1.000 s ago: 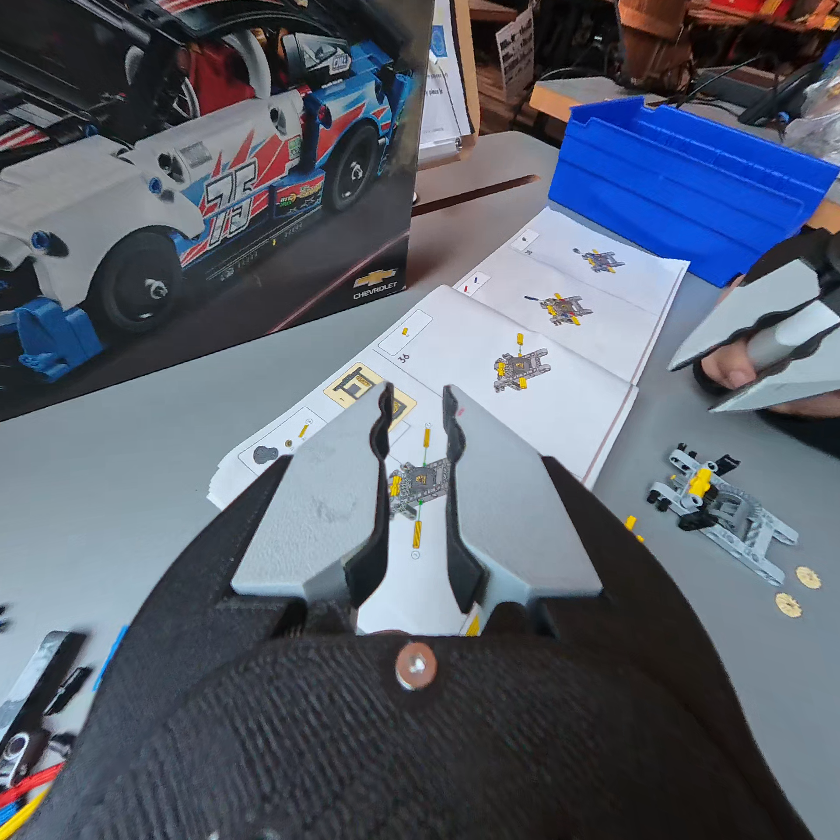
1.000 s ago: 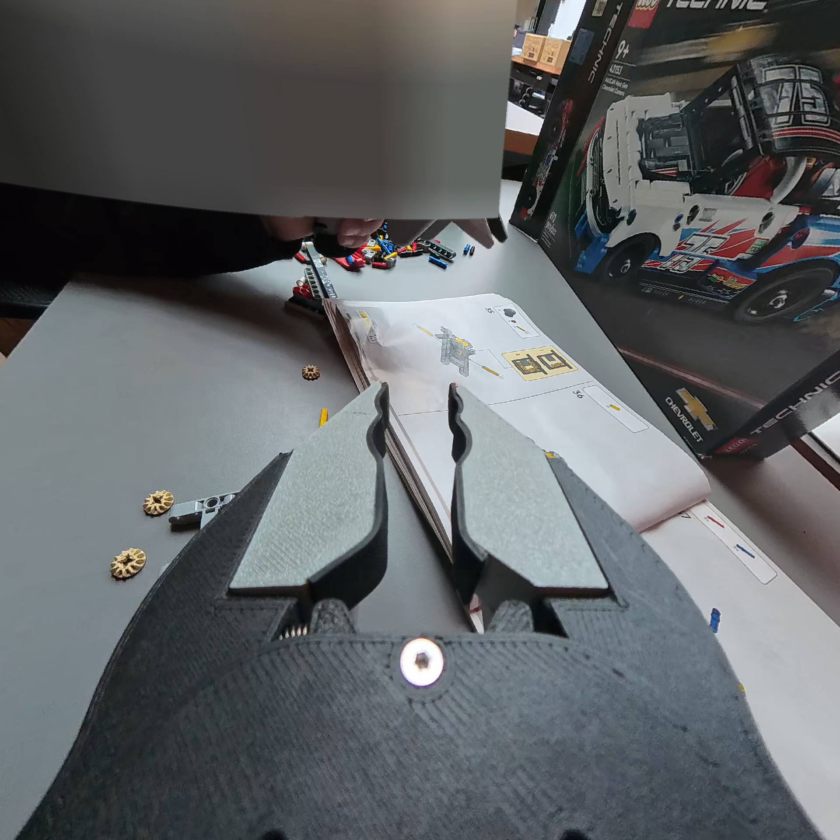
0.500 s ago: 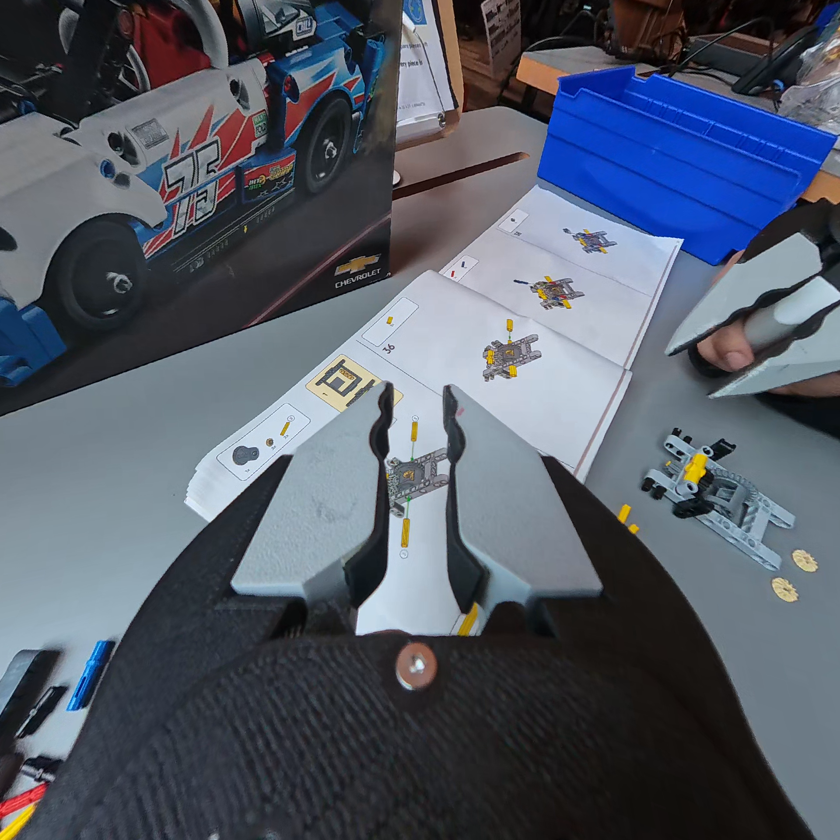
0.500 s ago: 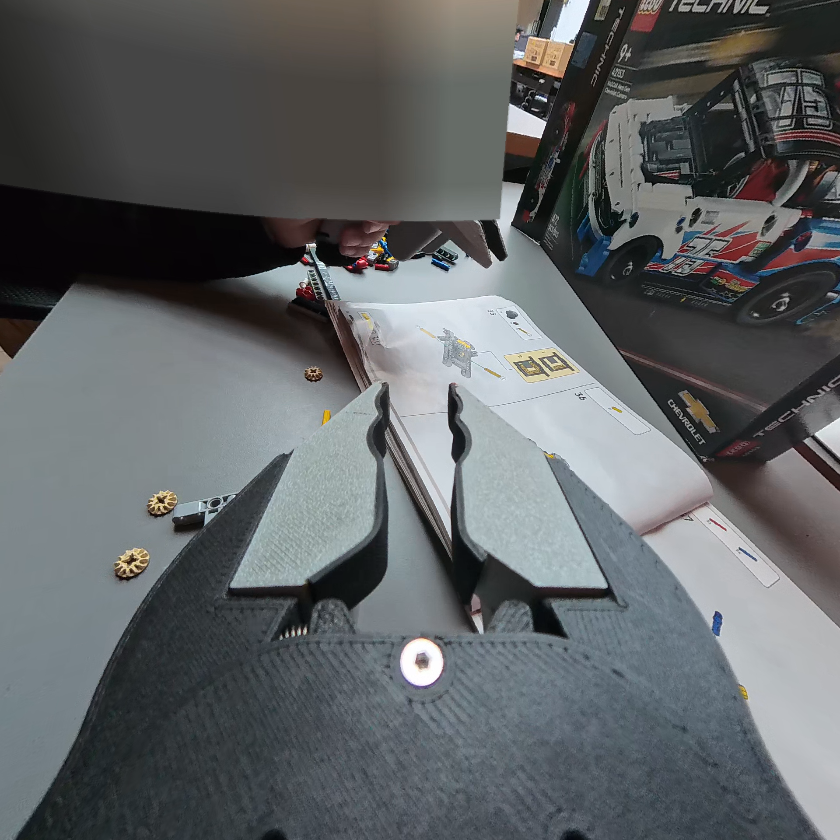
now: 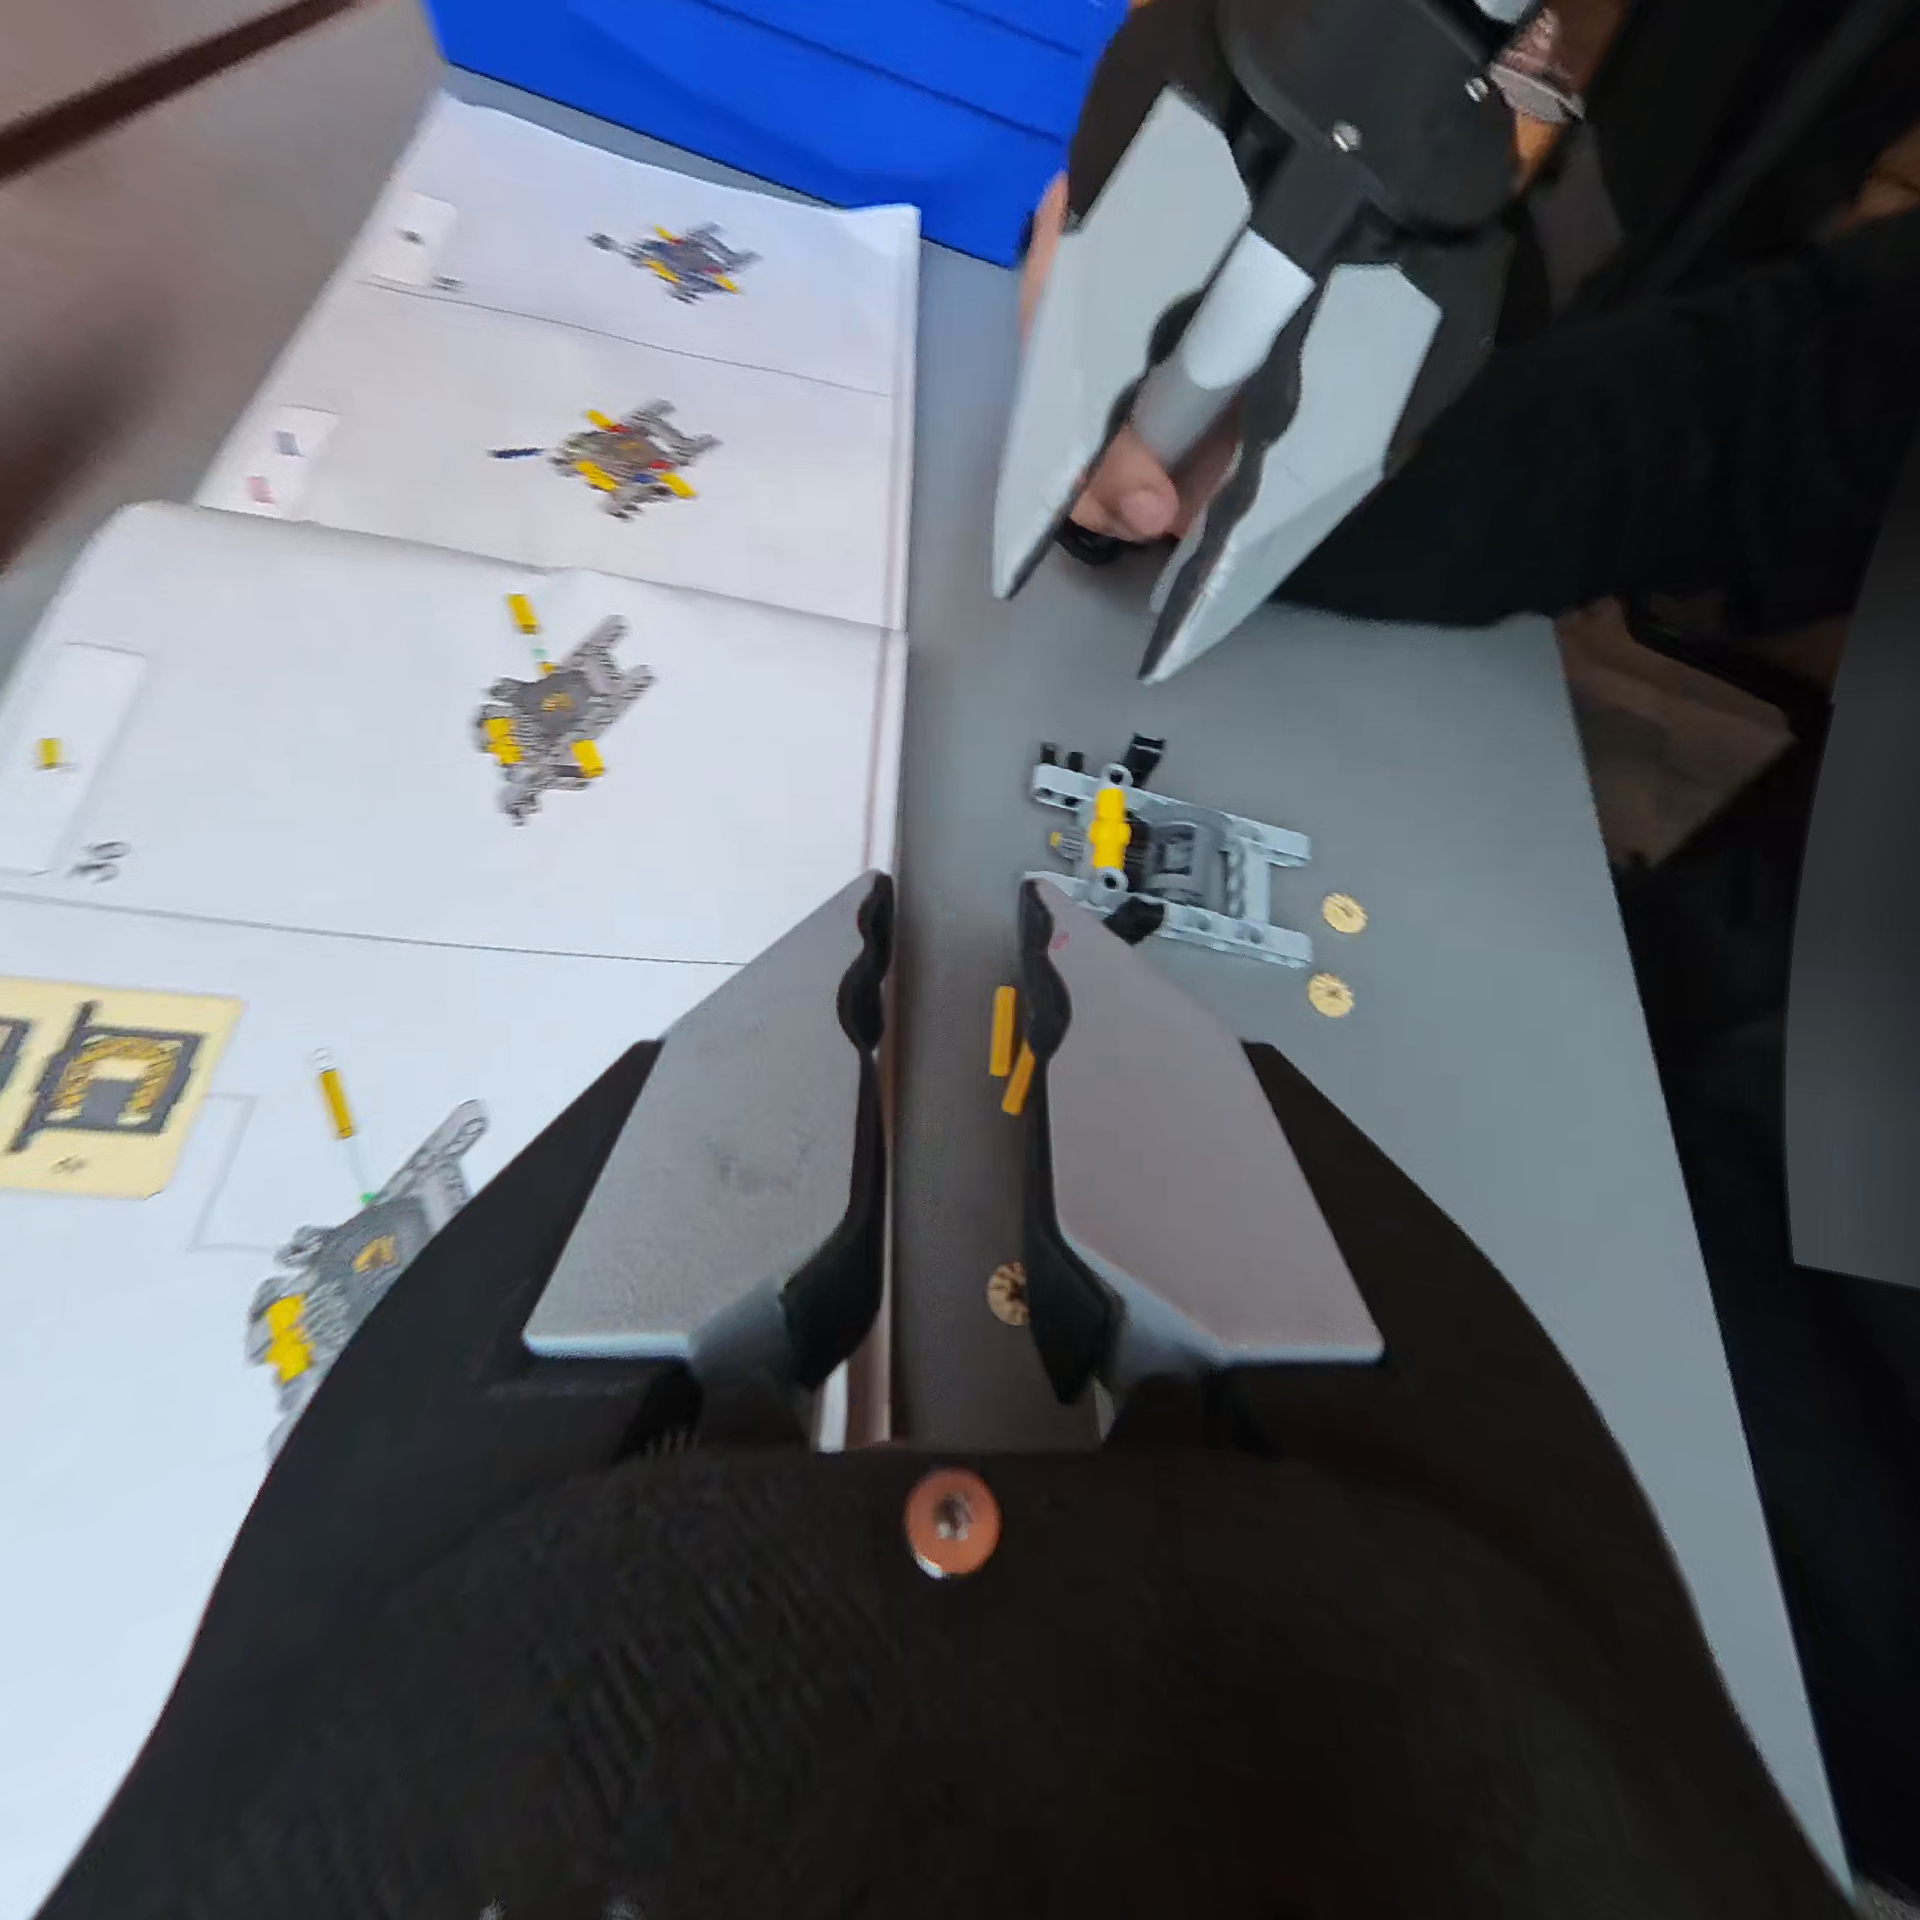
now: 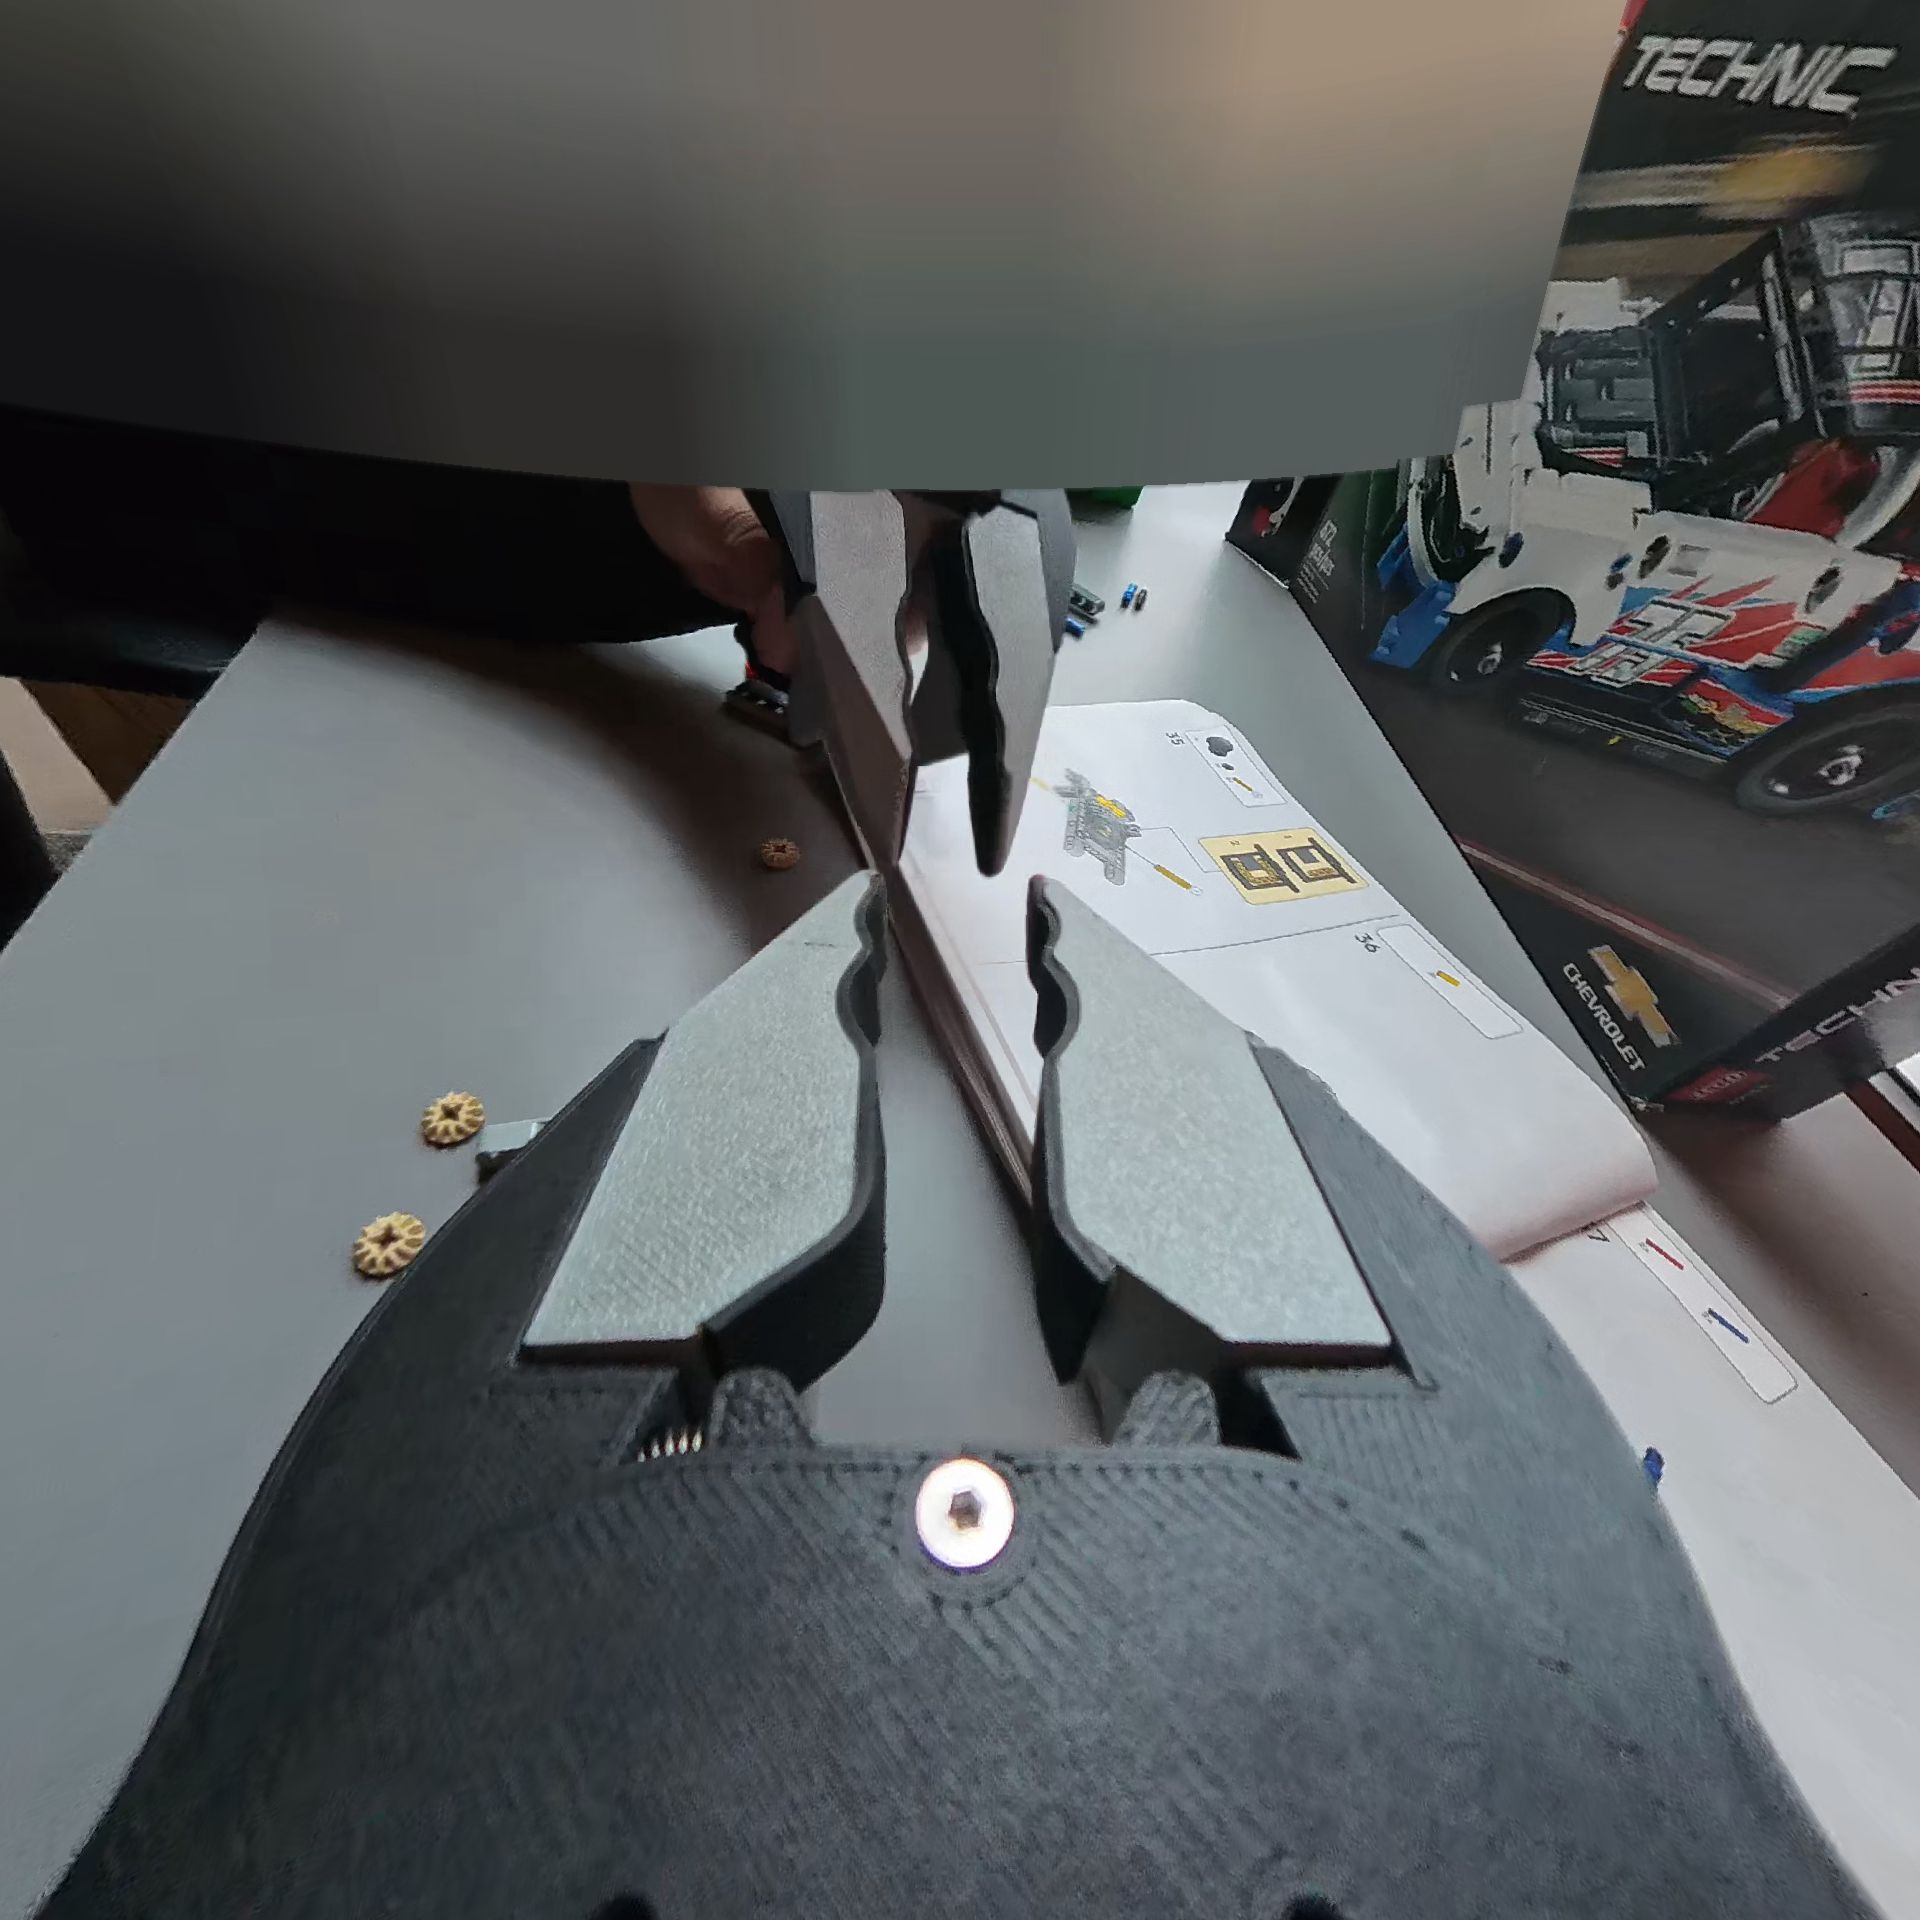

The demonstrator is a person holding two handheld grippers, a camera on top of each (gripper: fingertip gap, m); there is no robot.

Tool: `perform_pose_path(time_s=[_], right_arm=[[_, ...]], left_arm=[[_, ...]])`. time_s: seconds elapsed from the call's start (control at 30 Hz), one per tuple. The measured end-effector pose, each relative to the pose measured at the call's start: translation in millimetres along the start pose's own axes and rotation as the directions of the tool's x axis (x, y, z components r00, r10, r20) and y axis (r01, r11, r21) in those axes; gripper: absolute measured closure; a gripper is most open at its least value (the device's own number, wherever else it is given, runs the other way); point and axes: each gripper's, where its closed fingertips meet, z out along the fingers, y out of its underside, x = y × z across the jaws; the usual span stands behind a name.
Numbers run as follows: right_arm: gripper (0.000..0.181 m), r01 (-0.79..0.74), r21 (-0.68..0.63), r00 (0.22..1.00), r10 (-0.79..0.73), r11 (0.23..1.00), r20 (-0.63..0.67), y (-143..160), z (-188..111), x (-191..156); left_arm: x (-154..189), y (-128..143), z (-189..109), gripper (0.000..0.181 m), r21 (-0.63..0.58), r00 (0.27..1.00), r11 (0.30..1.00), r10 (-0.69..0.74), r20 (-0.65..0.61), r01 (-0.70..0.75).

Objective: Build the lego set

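- The grey lego assembly (image 5: 1174, 857) lay on the table (image 5: 1434, 1039) beside the booklet (image 5: 623, 779).
- The left claw (image 5: 951, 904), parted and empty, had swung from the booklet toward two yellow pins (image 5: 1006, 1044), probably the next pieces.
- The right claw (image 6: 956, 899) hung parted, empty.

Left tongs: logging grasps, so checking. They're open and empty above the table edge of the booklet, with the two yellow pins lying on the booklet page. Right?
Not quite: the left wrist view shows the yellow pins on the grey table, off the booklet. The left tongs are open and empty.
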Motion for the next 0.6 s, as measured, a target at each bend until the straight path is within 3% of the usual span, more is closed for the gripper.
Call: perform_pose_path(time_s=[0.2, 0.4, 0.6], right_arm=[[0.157, 0.104, -0.116, 0.976, -0.079, 0.988, 0.205, 9, -7, -43], [0.169, 0.244, -0.25, 0.944, -0.17, 0.937, 0.284, 35, -10, -64], [0.172, 0.396, -0.385, 0.909, -0.295, 0.834, 0.296, 63, -8, -66]], left_arm=[[31, 10, 11, 0.16, -0.078, 0.99, 0.997, 0.014, -0.142, -0.026], [38, 28, 28, 0.16, -0.178, 0.99, 0.982, 0.04, -0.139, -0.065], [47, 31, 38, 0.16, -0.19, 0.983, 0.981, 0.0, -0.184, -0.035]])
